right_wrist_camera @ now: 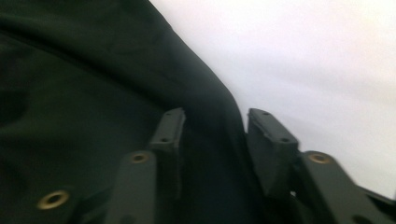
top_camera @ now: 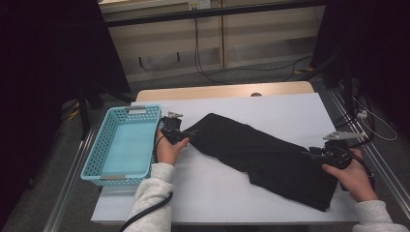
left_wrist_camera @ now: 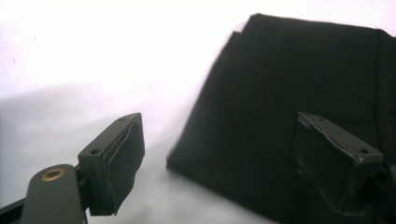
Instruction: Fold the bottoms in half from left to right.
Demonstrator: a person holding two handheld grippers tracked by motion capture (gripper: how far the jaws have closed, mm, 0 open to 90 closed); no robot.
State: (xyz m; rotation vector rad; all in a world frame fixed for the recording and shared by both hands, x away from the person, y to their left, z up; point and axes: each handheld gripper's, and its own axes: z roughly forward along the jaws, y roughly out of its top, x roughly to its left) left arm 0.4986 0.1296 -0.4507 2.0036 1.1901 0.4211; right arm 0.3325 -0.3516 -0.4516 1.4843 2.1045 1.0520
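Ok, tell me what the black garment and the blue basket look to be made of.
Black garment: soft woven or knit cloth, matte; it drapes in folds, and a stitched seam line shows in the left gripper view. The fibre is not clear.
Blue basket: apparently moulded plastic with a slight sheen; its turquoise walls are a rigid, even grid of holes.

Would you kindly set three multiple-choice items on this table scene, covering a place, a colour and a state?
1. Where is the basket?
A. at the table's left edge
B. at its right edge
C. on the floor

2. What colour is the cloth?
A. white
B. black
C. red

3. How do the left gripper's jaws stand?
A. clamped on the basket
B. shut on nothing
C. wide apart at the cloth's edge

Key: 1 A, it sits left of the left hand; 2 B, dark against the white table; 3 C, the left gripper view shows a wide gap.
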